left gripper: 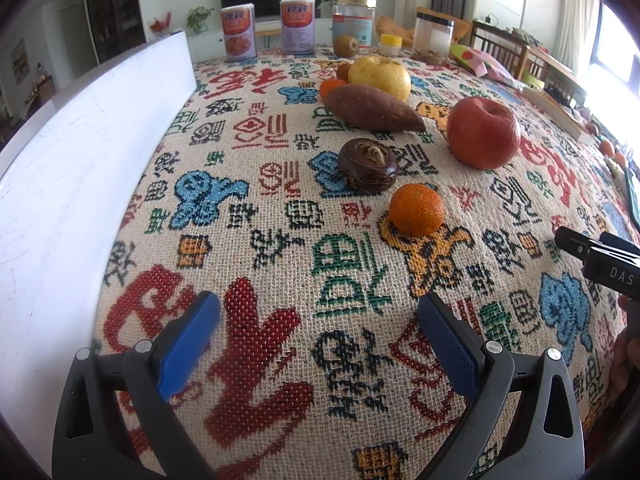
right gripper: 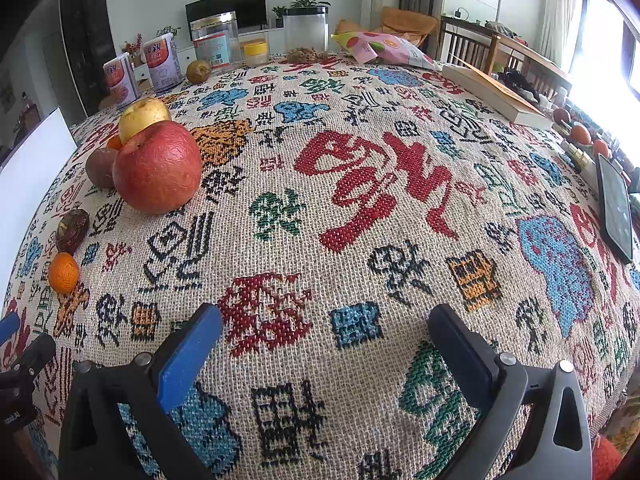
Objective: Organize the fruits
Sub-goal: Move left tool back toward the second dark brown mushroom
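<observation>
Left gripper (left gripper: 320, 316) and right gripper (right gripper: 325, 328) both spread wide, empty, low over the table (right gripper: 360, 184). Ahead of left: tangerine (left gripper: 417, 209), brown fruit (left gripper: 368, 165), red apple (left gripper: 483, 133), sweet potato (left gripper: 372, 107), yellow apple (left gripper: 380, 76), all clustered near a white tray (left gripper: 80, 160).

Left gripper (left gripper: 320, 316): fingers (left gripper: 188, 344) spread wide, blue pads facing inward, nothing between them, held low over the worktop (left gripper: 280, 240). Right gripper (right gripper: 324, 328): fingers (right gripper: 188, 352) likewise spread wide and empty, low over the worktop, positioned just beside the left gripper.
</observation>
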A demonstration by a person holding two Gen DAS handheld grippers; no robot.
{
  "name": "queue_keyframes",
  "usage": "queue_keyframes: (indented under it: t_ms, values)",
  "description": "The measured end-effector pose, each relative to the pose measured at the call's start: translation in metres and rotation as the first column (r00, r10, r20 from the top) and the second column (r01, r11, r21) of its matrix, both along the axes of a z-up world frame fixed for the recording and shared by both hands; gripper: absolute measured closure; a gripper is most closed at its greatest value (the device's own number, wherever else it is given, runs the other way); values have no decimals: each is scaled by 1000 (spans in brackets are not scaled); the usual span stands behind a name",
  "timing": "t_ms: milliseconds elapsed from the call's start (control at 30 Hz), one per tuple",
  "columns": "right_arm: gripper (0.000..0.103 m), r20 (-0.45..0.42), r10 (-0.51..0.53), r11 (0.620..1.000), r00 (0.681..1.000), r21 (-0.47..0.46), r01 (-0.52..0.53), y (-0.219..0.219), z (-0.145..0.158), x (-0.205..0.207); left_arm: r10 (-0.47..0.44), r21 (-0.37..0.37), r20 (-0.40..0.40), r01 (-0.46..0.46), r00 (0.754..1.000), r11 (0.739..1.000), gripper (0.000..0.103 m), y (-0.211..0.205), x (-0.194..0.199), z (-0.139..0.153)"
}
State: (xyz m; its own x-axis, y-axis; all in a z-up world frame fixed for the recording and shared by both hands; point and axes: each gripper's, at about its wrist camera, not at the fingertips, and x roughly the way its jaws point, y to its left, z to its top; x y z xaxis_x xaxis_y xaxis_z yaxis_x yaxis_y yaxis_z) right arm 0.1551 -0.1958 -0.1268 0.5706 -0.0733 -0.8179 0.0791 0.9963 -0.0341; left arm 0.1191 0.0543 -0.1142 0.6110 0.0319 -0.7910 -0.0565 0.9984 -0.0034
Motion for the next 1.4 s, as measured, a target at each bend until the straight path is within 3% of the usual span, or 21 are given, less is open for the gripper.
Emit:
queue_keyframes:
  t_ms: [1400]
  values:
    - [0,0,-3,1000,1000,2,3,-1,0,-1,12,12,-7,-12,1000,1000,0,0,1,-1]
